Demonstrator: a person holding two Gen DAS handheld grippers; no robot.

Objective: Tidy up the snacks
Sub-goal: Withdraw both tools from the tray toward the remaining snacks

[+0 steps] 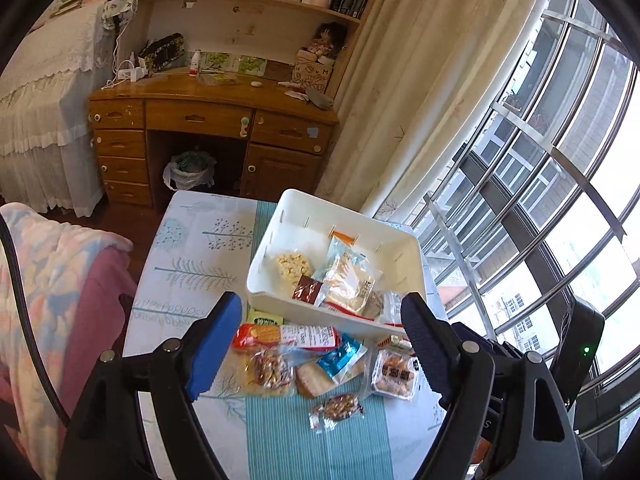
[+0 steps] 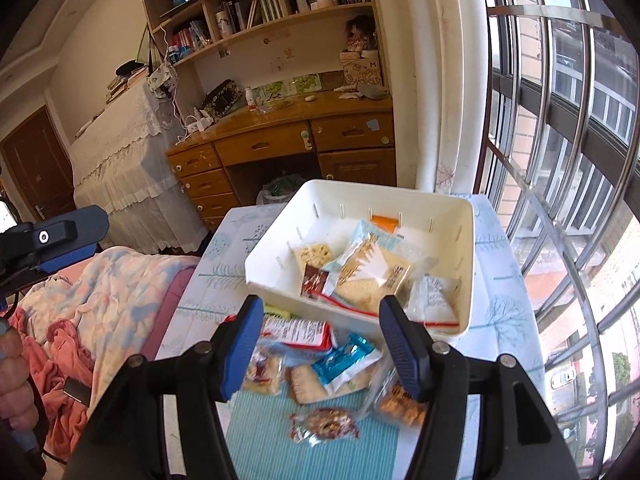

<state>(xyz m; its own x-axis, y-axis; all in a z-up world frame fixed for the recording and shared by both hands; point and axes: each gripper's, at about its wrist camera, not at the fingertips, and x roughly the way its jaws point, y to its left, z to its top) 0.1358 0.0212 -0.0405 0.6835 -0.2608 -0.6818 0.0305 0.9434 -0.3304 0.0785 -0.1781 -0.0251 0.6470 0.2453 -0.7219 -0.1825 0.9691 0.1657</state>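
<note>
A white bin [image 1: 272, 240] [image 2: 272, 256] on the table holds several snack packets. Loose snacks lie in front of it: a long red packet [image 1: 288, 337] [image 2: 298, 331], a blue-and-white cracker pack [image 1: 338, 364] [image 2: 340, 362], a clear nut-bar pack [image 1: 269, 372], a small tray of brown pastries [image 1: 395, 374] [image 2: 400, 402] and a small round nut snack [image 1: 340, 408] [image 2: 326, 424]. My left gripper [image 1: 316, 346] is open above the loose snacks and holds nothing. My right gripper [image 2: 322, 350] is open above them too, empty.
The table [image 1: 192, 264] has a pale tree-print cloth with a teal striped runner [image 1: 304, 444]. A bed with a pink floral blanket [image 1: 60, 280] lies left. A wooden desk [image 1: 208, 120] stands behind. Window bars [image 1: 540, 200] run along the right.
</note>
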